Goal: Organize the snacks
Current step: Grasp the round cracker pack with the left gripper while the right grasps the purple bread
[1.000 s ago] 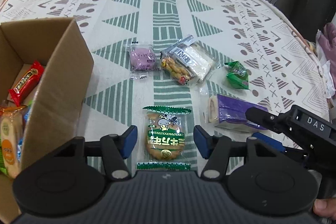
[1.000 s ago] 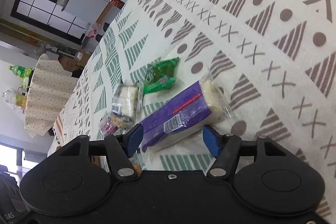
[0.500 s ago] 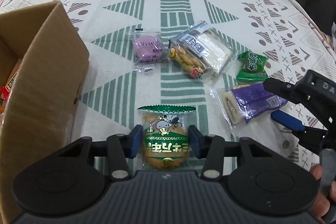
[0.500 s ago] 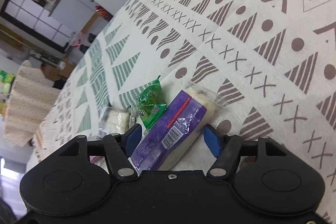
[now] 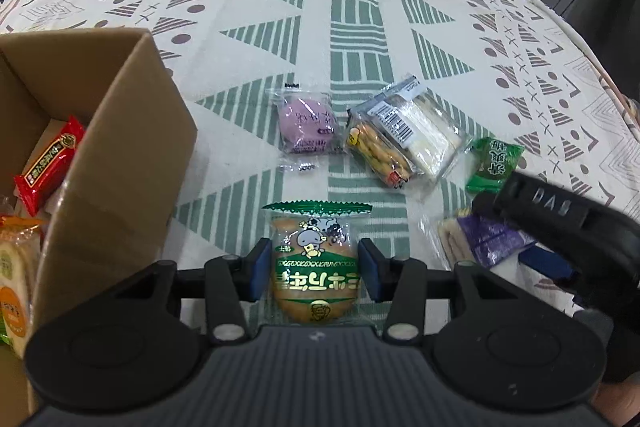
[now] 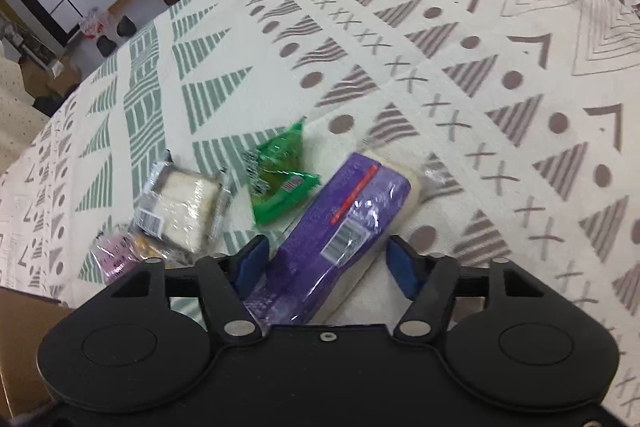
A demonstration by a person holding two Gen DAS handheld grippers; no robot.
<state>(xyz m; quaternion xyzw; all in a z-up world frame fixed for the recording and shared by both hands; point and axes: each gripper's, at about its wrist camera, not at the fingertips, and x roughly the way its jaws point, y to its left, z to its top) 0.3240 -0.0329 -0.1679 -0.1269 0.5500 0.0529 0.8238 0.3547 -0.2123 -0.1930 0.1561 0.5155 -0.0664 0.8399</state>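
Left gripper [image 5: 314, 269]: its blue pads press both sides of the cracker packet [image 5: 315, 267] and grip it low on the patterned tablecloth [image 5: 356, 27], just beside the cardboard box [image 5: 120, 163].
Right gripper [image 6: 326, 261]: the jaws are closing with the purple cake roll [image 6: 336, 231] between them; the left pad looks to touch the wrapper, the right pad stands clear, so no grip yet.
Cracker packet, handling: light, I judge, with a round brittle biscuit under slick film; squeeze hard and it cracks. The hold across the middle of the disc looks right.
Purple cake roll, handling: soft sponge in glossy wrap, likely to dent and slide; best taken across the middle of its length, where the pads now stand.
Cardboard box contents: a red bar [image 5: 50, 165] and an orange-labelled packet [image 5: 14, 291] lie inside.
Beyond the cracker packet, away from the box: a pale purple bun [image 5: 306, 125], a clear pack of peanuts and white slices [image 5: 404, 143], then a small green sachet [image 5: 496, 165].
Writing, cracker packet: green band with gold lettering upside down to the camera and a cartoon figure; I cannot read it reliably.
Writing, right gripper body: "DAS" in raised letters, seen from the left wrist.
Writing, cake roll: a barcode label and a red stripe, print too small to read.
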